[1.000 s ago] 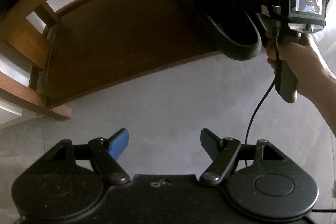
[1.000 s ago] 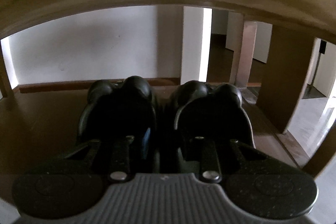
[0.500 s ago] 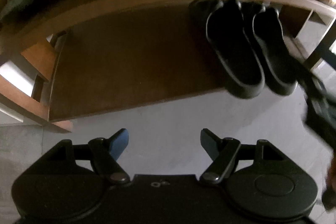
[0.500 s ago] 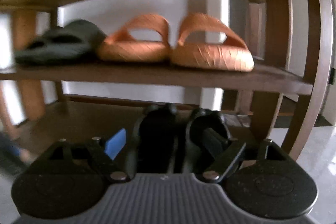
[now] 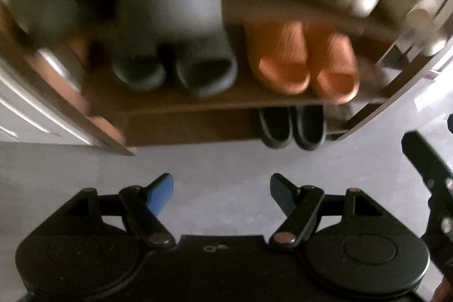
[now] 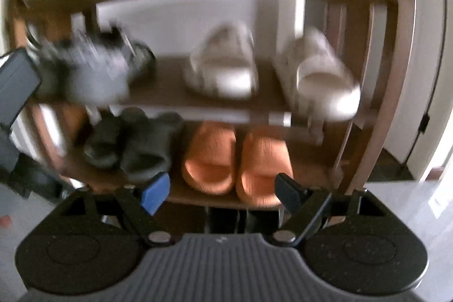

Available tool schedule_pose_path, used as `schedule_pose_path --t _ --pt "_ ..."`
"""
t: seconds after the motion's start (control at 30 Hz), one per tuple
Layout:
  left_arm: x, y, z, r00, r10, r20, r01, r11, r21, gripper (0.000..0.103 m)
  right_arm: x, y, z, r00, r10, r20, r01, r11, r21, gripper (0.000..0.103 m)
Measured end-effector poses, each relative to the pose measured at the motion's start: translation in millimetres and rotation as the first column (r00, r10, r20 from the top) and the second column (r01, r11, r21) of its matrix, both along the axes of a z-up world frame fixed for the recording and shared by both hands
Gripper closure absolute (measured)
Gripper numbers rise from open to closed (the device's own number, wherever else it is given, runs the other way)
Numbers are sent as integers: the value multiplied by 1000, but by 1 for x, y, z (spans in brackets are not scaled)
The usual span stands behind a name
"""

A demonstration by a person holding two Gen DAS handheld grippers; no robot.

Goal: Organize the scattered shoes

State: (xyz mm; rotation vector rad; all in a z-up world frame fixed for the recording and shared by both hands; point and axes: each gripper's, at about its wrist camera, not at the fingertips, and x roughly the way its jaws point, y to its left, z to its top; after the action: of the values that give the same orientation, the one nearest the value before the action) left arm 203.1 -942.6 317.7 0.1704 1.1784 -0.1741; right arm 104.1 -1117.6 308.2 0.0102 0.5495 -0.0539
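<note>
Both the left gripper (image 5: 220,196) and right gripper (image 6: 222,193) gape wide, empty; scan the floor (image 5: 226,163) beyond the rack (image 5: 198,104) for strays

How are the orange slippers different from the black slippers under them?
The orange slippers are bright; the black slippers are dark. The orange slippers sit one shelf higher; the black slippers sit on the bottom shelf, heels poking past its edge. Both are neat pairs, side by side.
</note>
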Motion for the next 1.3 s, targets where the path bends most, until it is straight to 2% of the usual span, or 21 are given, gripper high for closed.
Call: schedule_pose_path --t 0.07,0.1,0.2,0.3,0.4,0.53,0.77,1.0,1.13,1.3 --pt "-6 4 43 1000 5 11 -5 1000 2 27 -14 1 58 999 -12 -45 14 1000 26 19" --pt "-14 6 76 1000 6 19 -6 1000 3 27 -19 0 73 998 -17 -52 19 999 37 19" --pt "-30 13 151 999 -3 32 2 1000 18 27 -43 3 149 994 -46 -101 56 994 98 17" --pt "-48 21 205 998 -25 49 24 1000 13 27 -66 11 204 990 -72 -120 87 989 124 17" --pt "-67 28 245 997 -44 62 43 999 14 27 -89 25 239 990 -106 -98 115 989 97 15" --pt "-90 39 275 995 -67 70 68 998 -9 27 -119 50 276 986 -145 -81 152 985 86 14" --pt "-133 51 315 986 -124 109 121 992 31 27 -160 76 319 983 -166 -76 170 984 54 14" --pt "-153 63 337 988 -102 114 101 995 14 27 -184 82 340 983 -155 -93 159 987 36 14" --pt "-157 66 344 985 -89 149 87 996 19 27 -199 83 349 984 -164 -72 167 986 31 14" --pt "-159 68 346 985 -89 148 87 996 16 27 -208 84 350 981 -177 -78 180 983 39 14"
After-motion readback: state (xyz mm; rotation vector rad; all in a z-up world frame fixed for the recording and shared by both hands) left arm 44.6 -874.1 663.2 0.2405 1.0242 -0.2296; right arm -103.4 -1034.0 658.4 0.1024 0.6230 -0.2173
